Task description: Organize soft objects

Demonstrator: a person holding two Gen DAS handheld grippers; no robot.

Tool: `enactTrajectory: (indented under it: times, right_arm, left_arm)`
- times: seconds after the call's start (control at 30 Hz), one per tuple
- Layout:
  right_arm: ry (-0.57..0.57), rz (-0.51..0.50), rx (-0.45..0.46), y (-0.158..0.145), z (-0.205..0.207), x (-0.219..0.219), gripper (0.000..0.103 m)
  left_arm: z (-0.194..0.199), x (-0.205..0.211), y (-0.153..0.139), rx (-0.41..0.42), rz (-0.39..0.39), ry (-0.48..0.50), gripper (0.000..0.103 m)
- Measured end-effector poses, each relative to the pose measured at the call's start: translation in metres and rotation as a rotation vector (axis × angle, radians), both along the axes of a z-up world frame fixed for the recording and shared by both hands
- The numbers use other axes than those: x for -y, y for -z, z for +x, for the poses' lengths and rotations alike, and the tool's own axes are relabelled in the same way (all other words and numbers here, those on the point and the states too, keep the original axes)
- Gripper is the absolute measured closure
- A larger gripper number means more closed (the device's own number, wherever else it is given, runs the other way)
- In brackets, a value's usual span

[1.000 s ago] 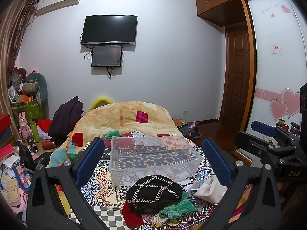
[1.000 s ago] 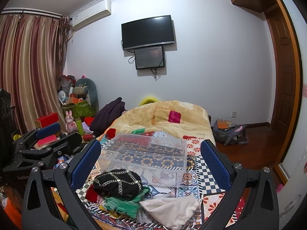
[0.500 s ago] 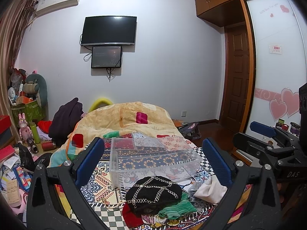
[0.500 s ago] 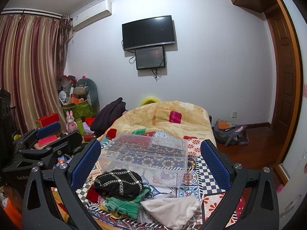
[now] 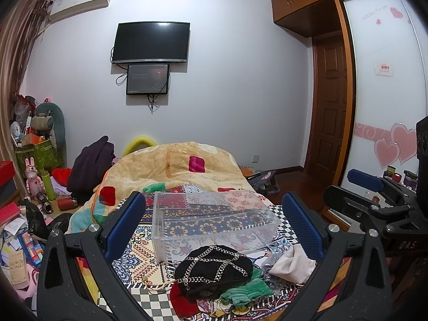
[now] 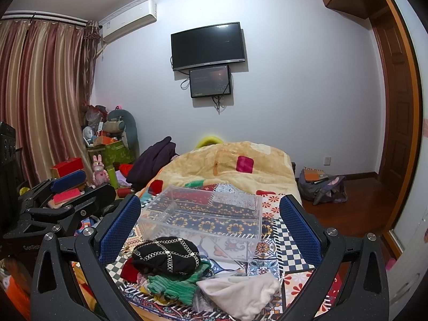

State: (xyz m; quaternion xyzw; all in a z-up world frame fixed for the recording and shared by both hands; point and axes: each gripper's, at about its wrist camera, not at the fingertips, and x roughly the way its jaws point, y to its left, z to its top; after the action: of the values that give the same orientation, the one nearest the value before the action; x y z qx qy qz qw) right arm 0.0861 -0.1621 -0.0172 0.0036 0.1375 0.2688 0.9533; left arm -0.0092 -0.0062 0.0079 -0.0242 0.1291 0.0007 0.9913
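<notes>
A pile of soft things lies on the patterned bedspread point(image 5: 141, 256): a black hat with silver chains point(image 5: 214, 267) point(image 6: 165, 252), a green knit piece point(image 5: 244, 293) point(image 6: 176, 286), a red cloth point(image 5: 184, 302) and a cream cloth point(image 5: 293, 266) point(image 6: 240, 291). Behind the pile stands an empty clear plastic box point(image 5: 211, 222) point(image 6: 203, 216). My left gripper point(image 5: 214, 227) is open, above and in front of the pile. My right gripper point(image 6: 211, 227) is open too, to the right of the left one; it shows in the left wrist view point(image 5: 374, 195).
A yellow blanket point(image 5: 174, 165) covers the far bed. Clutter, boxes and a toy rabbit point(image 5: 33, 178) crowd the floor at left. A bag point(image 6: 321, 187) lies on the wooden floor at right, near a door point(image 5: 329, 107). A TV point(image 5: 151, 42) hangs on the wall.
</notes>
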Motion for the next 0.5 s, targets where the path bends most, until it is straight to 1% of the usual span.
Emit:
enactTrajectory:
  times: [0.1, 0.2, 0.4, 0.43, 0.5]
  right_arm:
    - [0.004, 0.004, -0.008, 0.002, 0.001, 0.000, 0.000]
    - [-0.004, -0.008, -0.047, 0.009, 0.006, 0.000, 0.000]
    - [-0.009, -0.070, -0.141, 0.035, 0.016, 0.001, 0.000]
    - [-0.008, -0.081, -0.163, 0.041, 0.018, 0.002, 0.000]
    - [-0.007, -0.092, -0.197, 0.050, 0.022, 0.005, 0.000]
  left_arm:
    - [0.005, 0.000, 0.002, -0.029, -0.004, 0.021, 0.000]
    - [0.012, -0.002, 0.010, -0.076, -0.021, 0.045, 0.000]
    - [0.029, -0.006, 0.041, -0.199, -0.059, 0.092, 0.000]
    - [0.033, -0.008, 0.048, -0.223, -0.066, 0.091, 0.001]
    - [0.038, -0.010, 0.059, -0.259, -0.072, 0.088, 0.007]
